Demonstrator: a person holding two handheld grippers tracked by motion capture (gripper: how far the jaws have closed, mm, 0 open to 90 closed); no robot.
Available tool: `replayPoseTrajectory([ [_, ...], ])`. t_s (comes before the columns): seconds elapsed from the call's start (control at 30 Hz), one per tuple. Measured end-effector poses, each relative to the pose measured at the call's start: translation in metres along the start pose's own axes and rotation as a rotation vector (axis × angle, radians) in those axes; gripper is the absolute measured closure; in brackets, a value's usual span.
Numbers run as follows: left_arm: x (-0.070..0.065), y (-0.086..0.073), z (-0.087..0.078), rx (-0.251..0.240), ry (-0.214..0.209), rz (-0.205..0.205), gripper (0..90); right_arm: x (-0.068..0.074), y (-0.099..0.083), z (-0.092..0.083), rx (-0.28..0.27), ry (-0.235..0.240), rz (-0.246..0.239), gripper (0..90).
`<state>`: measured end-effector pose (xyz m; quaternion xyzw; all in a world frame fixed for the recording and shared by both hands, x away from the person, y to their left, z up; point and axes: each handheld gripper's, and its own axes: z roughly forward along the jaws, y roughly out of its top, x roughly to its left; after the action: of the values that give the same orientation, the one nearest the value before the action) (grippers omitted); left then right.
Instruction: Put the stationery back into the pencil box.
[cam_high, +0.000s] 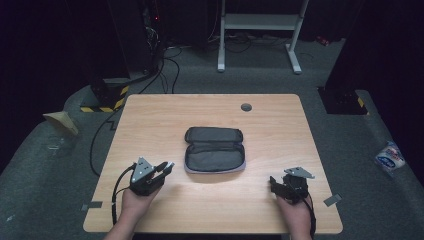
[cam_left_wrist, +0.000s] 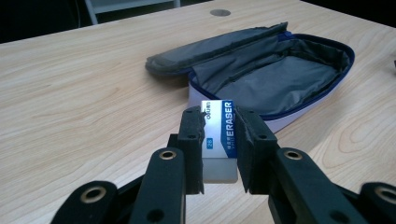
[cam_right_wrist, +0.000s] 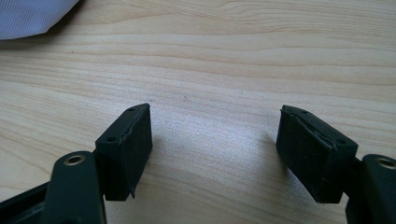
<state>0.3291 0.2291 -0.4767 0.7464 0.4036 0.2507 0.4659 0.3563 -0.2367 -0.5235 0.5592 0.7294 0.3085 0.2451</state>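
Note:
My left gripper (cam_left_wrist: 219, 121) is shut on a white eraser (cam_left_wrist: 218, 128) with a blue sleeve, held just above the wood. Beyond it lies an open grey pencil case (cam_left_wrist: 275, 79) with a blue zip edge, its lid folded back. From above, the left gripper (cam_high: 167, 166) sits close to the case's (cam_high: 214, 150) front left corner. At the table's front right, my right gripper (cam_high: 272, 182) rests low over bare wood. Its jaws (cam_right_wrist: 215, 140) stand open with nothing between them, and a pale corner of the case (cam_right_wrist: 32, 16) shows at the upper left.
The wooden table (cam_high: 150, 115) has a round grey cable hole (cam_high: 246, 107) at the back. Bare wood lies between the two hands. On the floor are cables, a white frame stand (cam_high: 260, 30) behind the table, and a small packet (cam_high: 390, 157) at the right.

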Motion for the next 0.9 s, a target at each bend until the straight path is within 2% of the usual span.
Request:
replayPoseTrajectory([
  [0.1, -0.003, 0.001, 0.002, 0.005, -0.005, -0.01, 73.1, 0.0, 0.0, 0.0, 0.0, 0.0, 0.0, 26.5],
  [0.4, -0.009, 0.004, 0.004, 0.0, 0.001, 0.016, 73.1, 0.0, 0.0, 0.0, -0.002, 0.003, -0.004, 27.3],
  [0.67, -0.016, 0.007, 0.015, 0.008, -0.03, 0.03, 73.2, 0.0, 0.0, 0.0, -0.002, 0.003, -0.003, 27.3],
  [0.9, -0.019, 0.01, 0.017, -0.008, -0.042, 0.033, 73.3, 0.0, 0.0, 0.0, -0.001, 0.003, -0.003, 27.3],
])
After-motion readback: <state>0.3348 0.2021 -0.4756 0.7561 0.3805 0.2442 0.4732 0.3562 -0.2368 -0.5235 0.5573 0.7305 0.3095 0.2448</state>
